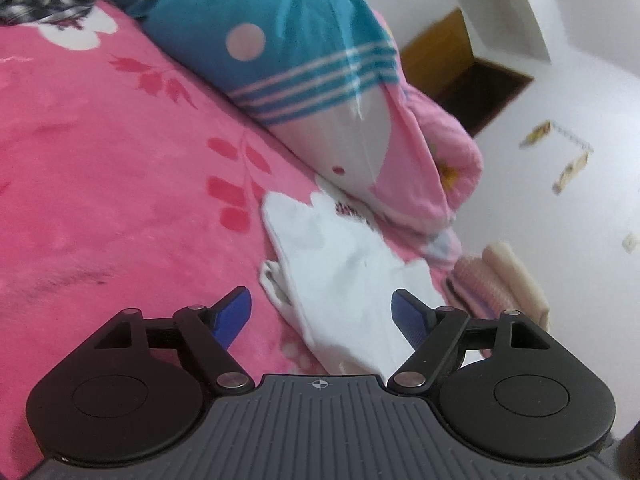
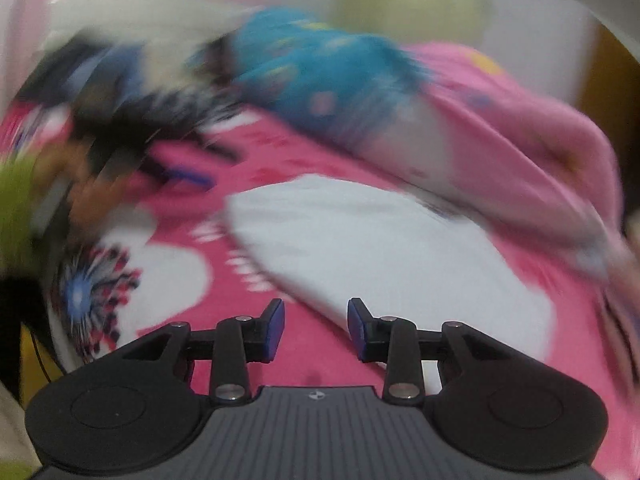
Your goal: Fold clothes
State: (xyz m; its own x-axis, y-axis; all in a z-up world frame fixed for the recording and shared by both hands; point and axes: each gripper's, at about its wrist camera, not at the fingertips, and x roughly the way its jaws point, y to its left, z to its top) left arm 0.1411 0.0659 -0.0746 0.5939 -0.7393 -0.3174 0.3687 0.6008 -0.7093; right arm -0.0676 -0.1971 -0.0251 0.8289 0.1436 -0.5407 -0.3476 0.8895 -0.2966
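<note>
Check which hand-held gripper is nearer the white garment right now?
Left, by a little. The left hand-held gripper stands open with the white garment bunched between its fingers. The right hand-held gripper is open at the cloth's near edge, over pink blanket; that view is blurred.

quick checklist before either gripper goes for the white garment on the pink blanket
1. Left gripper open: ok. The jaws stand wide, nothing pinched.
2. White garment lined up with the left gripper: ok. It lies between the fingers and just ahead.
3. Right gripper empty: ok. The jaws are part open with only pink blanket showing between them.
4. Garment lying flat: not ok. The left wrist view shows it bunched and creased.
5. Garment free of the bedding: cannot tell. Its far edge runs up to the pink and blue quilt, perhaps tucked under.
6. Right wrist view steady: not ok, it is heavily blurred.
</note>
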